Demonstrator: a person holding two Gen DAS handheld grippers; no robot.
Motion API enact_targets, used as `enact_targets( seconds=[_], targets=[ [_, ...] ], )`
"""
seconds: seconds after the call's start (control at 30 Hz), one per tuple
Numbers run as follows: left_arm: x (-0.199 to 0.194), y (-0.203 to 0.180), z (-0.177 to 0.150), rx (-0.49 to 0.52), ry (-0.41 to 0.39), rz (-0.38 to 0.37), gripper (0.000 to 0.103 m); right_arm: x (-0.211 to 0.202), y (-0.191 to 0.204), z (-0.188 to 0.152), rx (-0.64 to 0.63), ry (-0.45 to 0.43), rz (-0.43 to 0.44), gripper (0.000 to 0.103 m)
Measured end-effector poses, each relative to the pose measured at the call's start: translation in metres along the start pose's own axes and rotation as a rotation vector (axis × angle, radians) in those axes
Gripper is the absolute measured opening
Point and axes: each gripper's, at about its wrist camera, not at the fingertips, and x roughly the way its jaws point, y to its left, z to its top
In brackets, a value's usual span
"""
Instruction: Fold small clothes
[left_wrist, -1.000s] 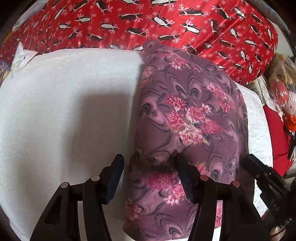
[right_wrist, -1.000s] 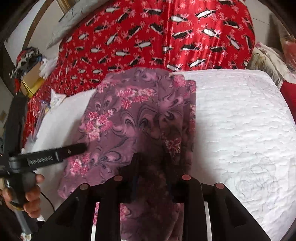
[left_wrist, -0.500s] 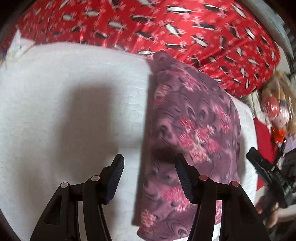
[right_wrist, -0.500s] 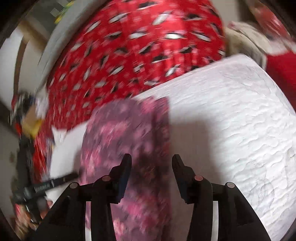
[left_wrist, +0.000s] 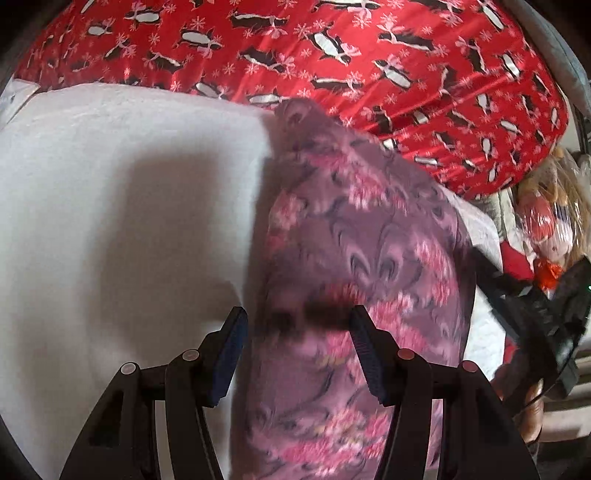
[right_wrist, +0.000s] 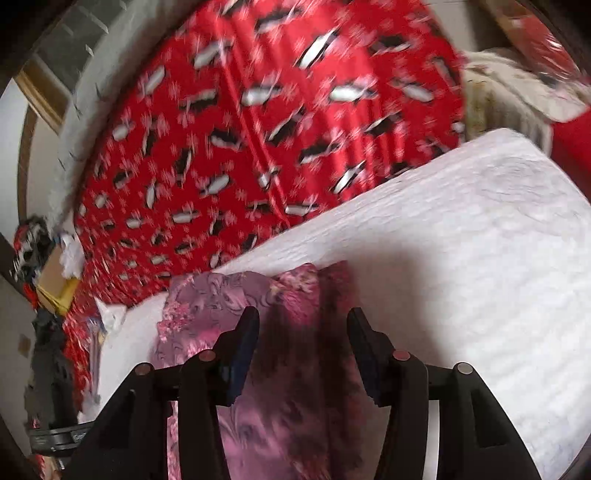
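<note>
One folded purple floral fleece garment (left_wrist: 362, 258) lies on the white quilted pad (left_wrist: 129, 221). Left gripper (left_wrist: 297, 347) fingers stand released above its edge. Right gripper (right_wrist: 303, 343) fingers, just opened, stand released over it.

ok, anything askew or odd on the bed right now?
Nothing damaged or spilled. The purple floral garment lies folded in a long strip on the white quilt, its far end reaching the quilt's edge by the red penguin cover. Left gripper and right gripper are open, holding nothing.
</note>
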Motion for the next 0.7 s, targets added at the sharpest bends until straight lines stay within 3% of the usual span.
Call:
enact_targets(
  seconds=[0.07, 0.1, 0.13, 0.2, 0.27, 0.33, 0.4, 0.47, 0.6, 0.63, 0.7],
  targets=[
    [0.000, 0.000, 0.011, -0.013, -0.019, -0.002, 0.056, 0.010, 0.009, 0.004, -0.040, 0.027, -0.008, 0.037],
    [0.000, 0.000, 0.014, -0.021, -0.032, -0.004, 0.056, 0.009, 0.012, 0.005, -0.053, 0.012, 0.003, 0.015],
    [0.000, 0.001, 0.019, -0.033, -0.046, -0.003, 0.056, 0.005, 0.015, 0.007, -0.066, -0.027, 0.021, 0.006],
    [0.006, 0.005, 0.027, -0.073, -0.053, 0.005, 0.056, 0.001, 0.012, 0.008, -0.051, -0.070, 0.028, 0.005],
    [0.024, 0.013, 0.034, -0.123, -0.007, 0.012, 0.061, 0.018, -0.005, 0.007, -0.005, -0.018, -0.045, 0.006],
    [0.028, 0.017, 0.034, -0.143, -0.005, 0.001, 0.061, 0.021, -0.015, 0.005, 0.032, -0.007, -0.025, 0.009],
    [0.021, 0.013, 0.034, -0.109, -0.003, 0.005, 0.059, 0.007, -0.014, 0.005, 0.038, -0.036, -0.018, 0.019],
    [0.011, 0.013, 0.028, -0.085, -0.014, -0.010, 0.056, -0.013, -0.008, 0.001, -0.004, -0.082, -0.009, 0.021],
    [-0.004, 0.019, 0.007, -0.095, -0.029, -0.096, 0.057, -0.034, 0.004, -0.017, -0.104, -0.073, 0.170, 0.025],
    [0.000, 0.022, 0.001, -0.103, -0.005, -0.104, 0.057, -0.033, 0.007, -0.022, -0.123, -0.059, 0.182, 0.029],
    [0.016, 0.022, -0.010, -0.105, 0.036, -0.065, 0.057, -0.015, 0.012, -0.039, -0.204, 0.033, 0.100, 0.030]
  ],
)
